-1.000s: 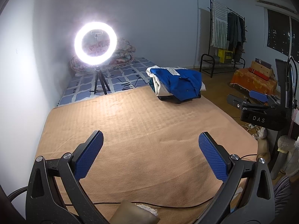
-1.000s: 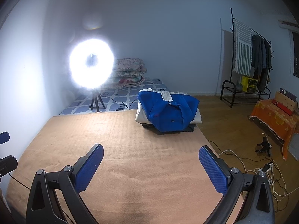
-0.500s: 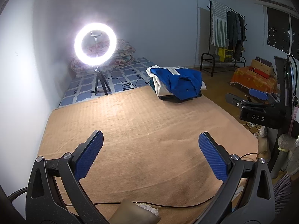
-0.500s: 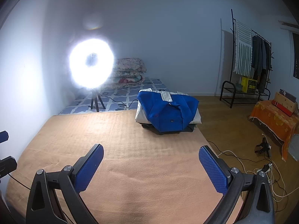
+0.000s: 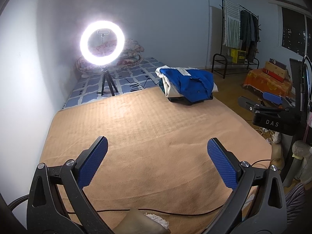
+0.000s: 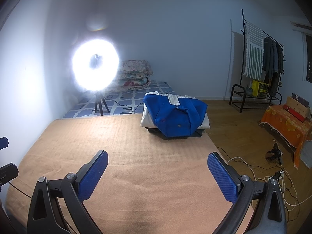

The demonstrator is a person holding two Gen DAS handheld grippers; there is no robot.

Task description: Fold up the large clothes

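Both hand-held grippers hang wide apart and empty over a tan, fuzzy blanket (image 5: pixel 156 128) with faint ribbed lines: the left hand-held gripper (image 5: pixel 157 162) and the right hand-held gripper (image 6: pixel 157 175) each show black arms tipped with blue, dimpled pads. The folded clothes (image 6: pixel 175 117), a blue and white garment on darker ones, sit in a soft pile at the blanket's far edge, centre right of the frame. A glowing ring light (image 5: pixel 102 42) on a tripod stands at the upper left.
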